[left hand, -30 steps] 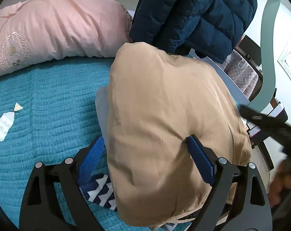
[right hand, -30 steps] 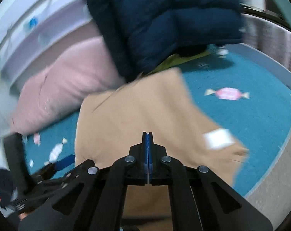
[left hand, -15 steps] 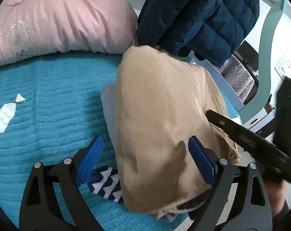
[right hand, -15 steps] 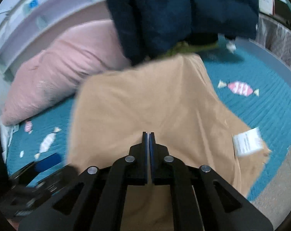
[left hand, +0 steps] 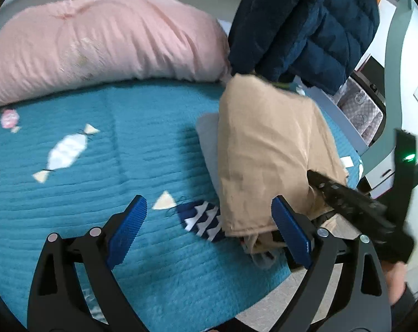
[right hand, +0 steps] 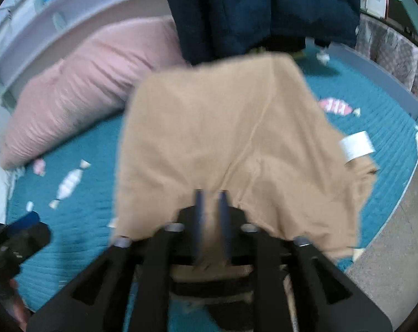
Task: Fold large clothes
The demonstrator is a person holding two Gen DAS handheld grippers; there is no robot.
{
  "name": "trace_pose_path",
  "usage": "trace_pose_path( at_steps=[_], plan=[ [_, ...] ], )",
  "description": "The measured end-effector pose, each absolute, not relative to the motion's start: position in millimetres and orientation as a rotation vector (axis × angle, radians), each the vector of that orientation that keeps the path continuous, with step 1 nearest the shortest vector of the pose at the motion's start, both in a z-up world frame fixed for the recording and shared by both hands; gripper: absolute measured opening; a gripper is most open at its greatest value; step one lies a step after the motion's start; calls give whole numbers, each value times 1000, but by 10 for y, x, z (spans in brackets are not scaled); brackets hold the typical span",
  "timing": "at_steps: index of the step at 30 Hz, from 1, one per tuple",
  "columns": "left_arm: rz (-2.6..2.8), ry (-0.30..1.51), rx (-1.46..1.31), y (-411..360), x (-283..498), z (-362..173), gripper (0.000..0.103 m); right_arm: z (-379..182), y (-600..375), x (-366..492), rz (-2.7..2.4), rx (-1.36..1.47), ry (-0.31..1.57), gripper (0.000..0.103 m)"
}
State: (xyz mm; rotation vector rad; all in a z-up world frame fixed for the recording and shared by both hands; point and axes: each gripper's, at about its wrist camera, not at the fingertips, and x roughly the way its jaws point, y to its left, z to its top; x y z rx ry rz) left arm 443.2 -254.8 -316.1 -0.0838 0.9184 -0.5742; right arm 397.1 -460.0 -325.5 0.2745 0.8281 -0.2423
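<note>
A folded tan garment [left hand: 267, 152] lies on the teal bedspread [left hand: 104, 149] near the bed's right edge, on top of a grey piece and a navy-and-white patterned piece [left hand: 202, 220]. My left gripper [left hand: 209, 227] is open and empty, its right finger beside the garment's near edge. In the right wrist view the tan garment [right hand: 222, 138] fills the middle, with a white label [right hand: 357, 144] at its right edge. My right gripper [right hand: 211, 221] has its jaws a little apart over the garment's near edge; the view is blurred. It also shows in the left wrist view [left hand: 347, 196].
A pink duvet [left hand: 104, 44] lies along the back of the bed. A dark blue puffer jacket [left hand: 305, 19] hangs over the far right corner. The bed's edge and grey floor [right hand: 388, 265] are on the right. Furniture stands beyond the bed on the right.
My left gripper has drawn back and to the left off the tan garment. My right gripper, shut before, now has its jaws slightly parted over the garment's near edge.
</note>
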Motion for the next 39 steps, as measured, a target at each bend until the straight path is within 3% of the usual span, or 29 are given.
trace_pose_path(
  at_steps=[2,6,9,11,14,16,22,31,39],
  plan=[
    [-544,885,-45,-2417,4259,-2998,92,-2984,-4425,3796,-232,250,785,56],
    [-458,803,66,-2068,3769,-2588,92,-2411,-3846,3326,-185,182,740,59],
    [-388,750,61,-1668,3345,-2280,92,-2054,-3345,2871,-186,129,698,79],
    [-343,708,50,-1373,3044,-2082,94,-1898,-3065,2592,-164,125,667,85],
    [-276,650,36,-937,2564,-1790,96,-1639,-2579,2107,-131,83,640,87],
    [-236,618,24,-626,2174,-1568,98,-1527,-2362,1874,-115,45,637,95],
    [-115,520,-13,49,1133,-1046,98,-1132,-1710,983,-59,-34,540,95],
    [-33,388,-7,430,-100,-511,98,-682,-1304,7,29,-48,436,95],
    [-57,338,1,406,-439,-225,99,-414,-1299,-385,20,-38,356,96]
  ],
)
